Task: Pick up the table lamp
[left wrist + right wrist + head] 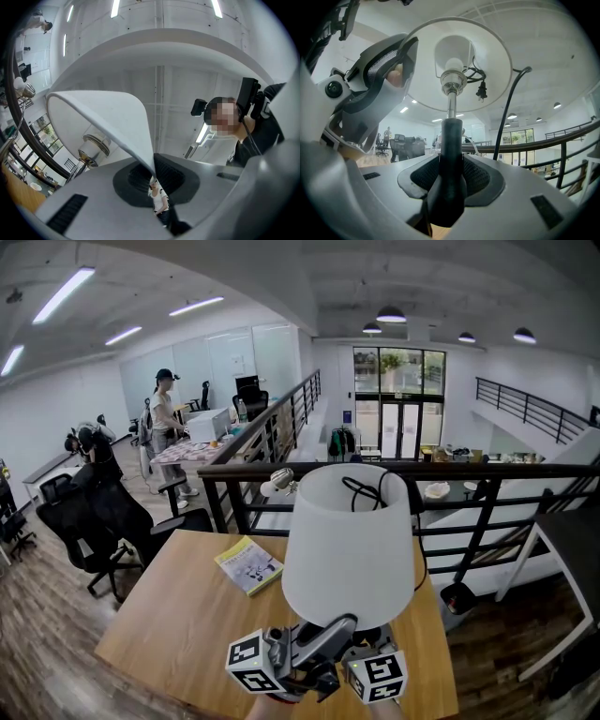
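The table lamp has a white shade (pixel 347 554) that fills the middle of the head view, above the wooden table (pixel 178 615). My left gripper (pixel 328 632) reaches up from below and is shut on the shade's lower rim. In the left gripper view the thin shade edge (pixel 140 140) is pinched at the left gripper (pixel 153 176). My right gripper (pixel 449 173) is shut on the lamp's black stem (pixel 451 145). Above the stem are the chrome rod, the bulb (pixel 453 65) and a black cord with its plug (pixel 482 89). Whether the lamp's base touches the table is hidden.
A yellow booklet (pixel 248 564) lies on the table at the left of the lamp. A black railing (pixel 469 474) runs just behind the table, with a drop beyond it. Black office chairs (pixel 103 521) stand at the left, and a person (pixel 167 427) stands further back.
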The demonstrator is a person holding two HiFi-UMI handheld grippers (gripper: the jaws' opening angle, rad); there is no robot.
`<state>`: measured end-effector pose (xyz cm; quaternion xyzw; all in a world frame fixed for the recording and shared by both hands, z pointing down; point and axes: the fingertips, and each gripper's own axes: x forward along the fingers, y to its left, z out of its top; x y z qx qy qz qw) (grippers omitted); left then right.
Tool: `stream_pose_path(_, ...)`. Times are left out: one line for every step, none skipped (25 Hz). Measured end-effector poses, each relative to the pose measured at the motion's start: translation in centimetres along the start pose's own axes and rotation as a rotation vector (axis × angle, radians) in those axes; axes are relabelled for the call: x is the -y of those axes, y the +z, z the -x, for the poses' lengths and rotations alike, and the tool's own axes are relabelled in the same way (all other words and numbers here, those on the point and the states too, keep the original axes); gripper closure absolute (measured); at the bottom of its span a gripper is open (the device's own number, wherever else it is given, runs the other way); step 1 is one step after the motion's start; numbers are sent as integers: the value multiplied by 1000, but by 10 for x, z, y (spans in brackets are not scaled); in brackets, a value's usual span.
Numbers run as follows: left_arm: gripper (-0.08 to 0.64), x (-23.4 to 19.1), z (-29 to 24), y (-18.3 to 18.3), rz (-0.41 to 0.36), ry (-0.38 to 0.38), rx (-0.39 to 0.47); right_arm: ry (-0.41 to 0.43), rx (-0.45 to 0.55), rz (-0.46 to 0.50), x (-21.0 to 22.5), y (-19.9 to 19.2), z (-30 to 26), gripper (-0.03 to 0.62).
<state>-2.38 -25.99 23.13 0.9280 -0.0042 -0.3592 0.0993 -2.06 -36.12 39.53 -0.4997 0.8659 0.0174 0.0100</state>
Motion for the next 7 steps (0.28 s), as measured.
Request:
stream_pose_path(546, 0, 1, -1, -1, 0, -2, 1, 0, 0, 0, -1, 0, 436)
stream_pose_path(546, 0, 2, -1, -2, 1, -3, 2, -1, -1, -1, -2, 0, 436)
stream_pose_path(546, 1, 3, -1, -2, 2, -3, 3, -2, 0, -2, -3, 0, 436)
stream_pose_path(546, 1, 3, -1, -2, 3, -3, 5, -3, 0, -3, -3, 0, 436)
stream_pose_path(546, 1, 3, -1, -2, 5, -3, 6, -4, 0, -4, -3, 0, 436)
stream_pose_path(546, 2, 3, 0, -1, 6, -2, 7, -5, 0, -5, -3, 1, 436)
stream_pose_path(546, 2, 4, 1, -1, 8, -1, 8, -6, 0, -5, -2, 1, 436)
